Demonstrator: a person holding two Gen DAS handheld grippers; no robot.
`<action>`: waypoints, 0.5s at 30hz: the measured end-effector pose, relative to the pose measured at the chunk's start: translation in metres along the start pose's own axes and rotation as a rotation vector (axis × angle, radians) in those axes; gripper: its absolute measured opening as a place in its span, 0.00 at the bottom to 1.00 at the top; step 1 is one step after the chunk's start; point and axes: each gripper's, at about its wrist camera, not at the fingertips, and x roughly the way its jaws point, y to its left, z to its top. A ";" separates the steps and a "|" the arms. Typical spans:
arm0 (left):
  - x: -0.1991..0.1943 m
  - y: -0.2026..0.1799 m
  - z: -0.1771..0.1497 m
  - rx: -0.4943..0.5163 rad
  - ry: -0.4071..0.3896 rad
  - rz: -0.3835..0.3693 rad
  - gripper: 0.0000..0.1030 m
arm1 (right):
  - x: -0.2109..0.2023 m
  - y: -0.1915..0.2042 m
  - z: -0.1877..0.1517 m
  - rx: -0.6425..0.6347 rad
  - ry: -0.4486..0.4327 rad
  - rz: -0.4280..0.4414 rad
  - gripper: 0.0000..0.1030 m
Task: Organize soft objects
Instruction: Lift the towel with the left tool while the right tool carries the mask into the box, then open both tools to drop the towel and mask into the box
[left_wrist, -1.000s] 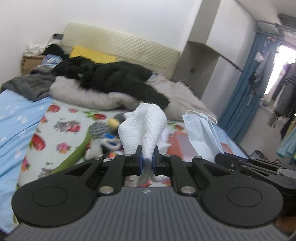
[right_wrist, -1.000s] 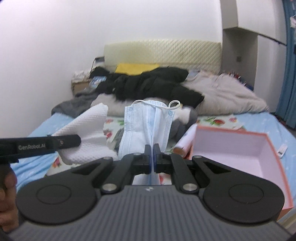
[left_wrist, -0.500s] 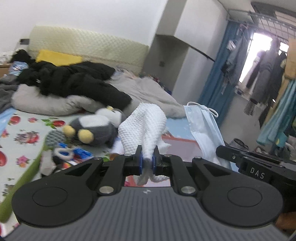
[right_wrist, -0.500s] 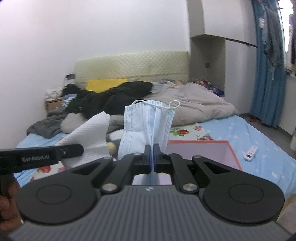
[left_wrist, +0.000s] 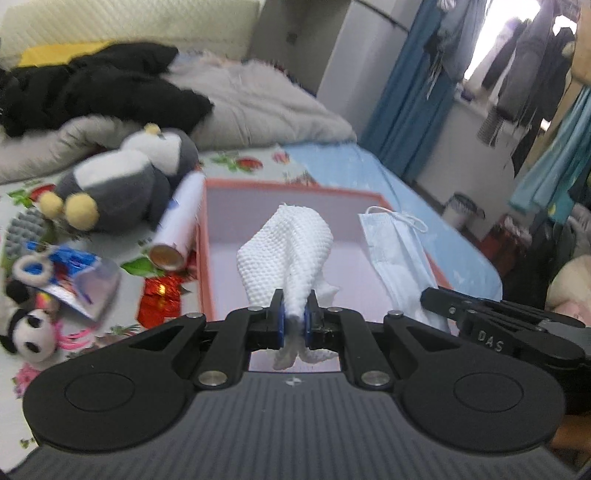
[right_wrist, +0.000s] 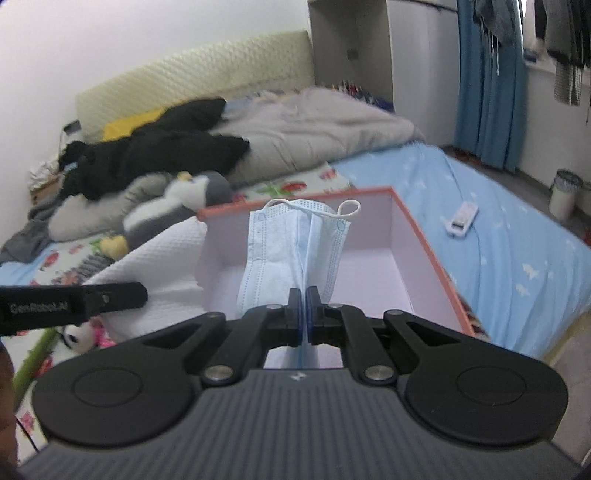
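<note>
two soft items in hand. we hold a white textured cloth (left_wrist: 286, 251), clenched in the left gripper (left_wrist: 294, 320), and a pale blue pleated face mask (right_wrist: 295, 247), pinched flat in the right gripper (right_wrist: 304, 314). both hang above the open pink cardboard box with a coral rim (right_wrist: 417, 225) on the bed; neither is in it yet, and what we see of its floor looks bare. left to sort, by our reckoning: a grey and white plush penguin (left_wrist: 122, 181) beside the box, a small panda plush (left_wrist: 27, 332) and mixed clutter on the floral sheet (left_wrist: 255, 164).
</note>
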 end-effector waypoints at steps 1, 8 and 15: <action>0.013 0.000 0.001 0.003 0.018 -0.005 0.11 | 0.008 -0.002 -0.002 0.007 0.013 0.000 0.06; 0.069 0.002 0.002 0.025 0.107 -0.005 0.11 | 0.055 -0.015 -0.013 0.034 0.103 0.003 0.07; 0.091 0.009 -0.003 0.025 0.148 0.011 0.12 | 0.070 -0.021 -0.021 0.057 0.144 0.010 0.09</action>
